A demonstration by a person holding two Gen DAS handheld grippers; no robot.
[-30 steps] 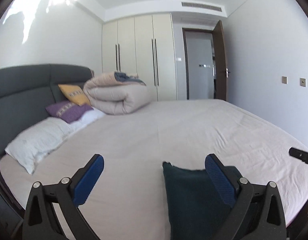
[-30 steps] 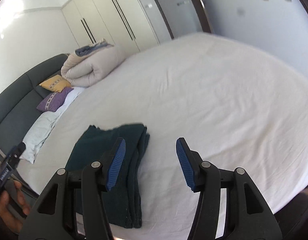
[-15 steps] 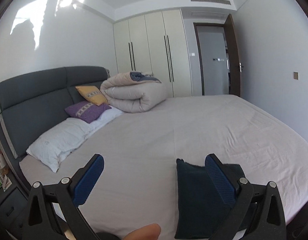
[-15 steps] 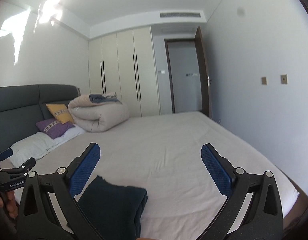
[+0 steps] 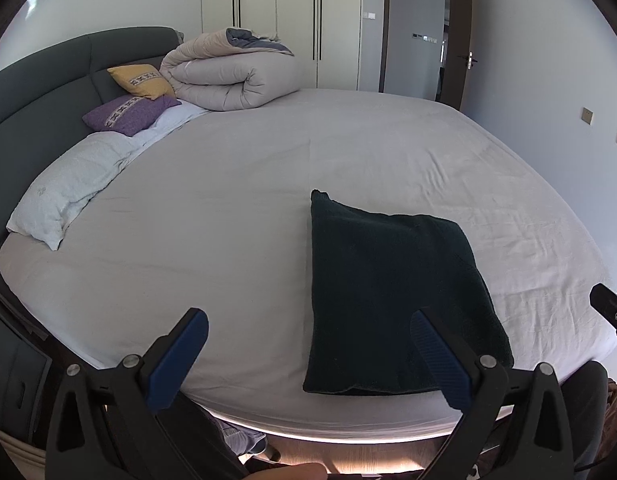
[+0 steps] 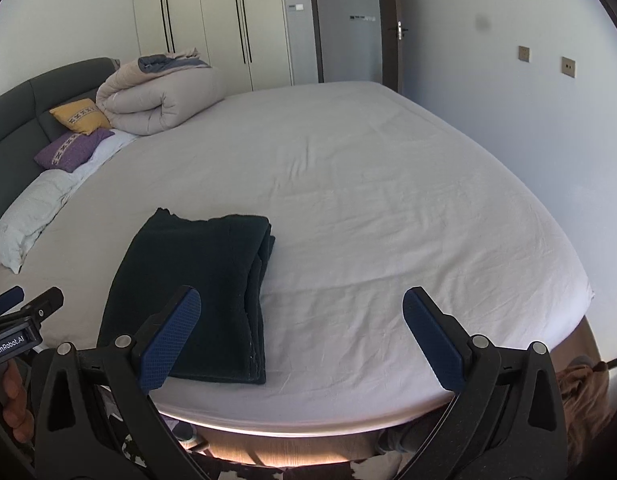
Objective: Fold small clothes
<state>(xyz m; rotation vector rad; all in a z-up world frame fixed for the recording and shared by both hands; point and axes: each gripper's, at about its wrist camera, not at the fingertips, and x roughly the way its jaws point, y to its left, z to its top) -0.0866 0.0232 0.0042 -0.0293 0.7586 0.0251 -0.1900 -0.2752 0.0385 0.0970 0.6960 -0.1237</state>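
While both of my claws hang off the near edge of the bed [image 5: 236, 208], nothing is gripped. Furthest left lie the white pillow [image 5: 68, 184] and purple cushion [image 5: 128, 114], well apart from the work. My left gripper [image 5: 308, 364] has its 2 blue pads spread wide and empty. Just right of its centre line lies the dark green garment [image 5: 388, 292], folded into a neat rectangle flat on the sheet near the bed's front edge. In the right view that garment [image 6: 196, 288] shows stacked layers along its right side, and my right gripper [image 6: 304, 340] is likewise spread, holding nothing.

I judge the folding done or nearly so. To finish well, I would leave the stack undisturbed, or press lightly on top without dragging, so the layered edge stays aligned.
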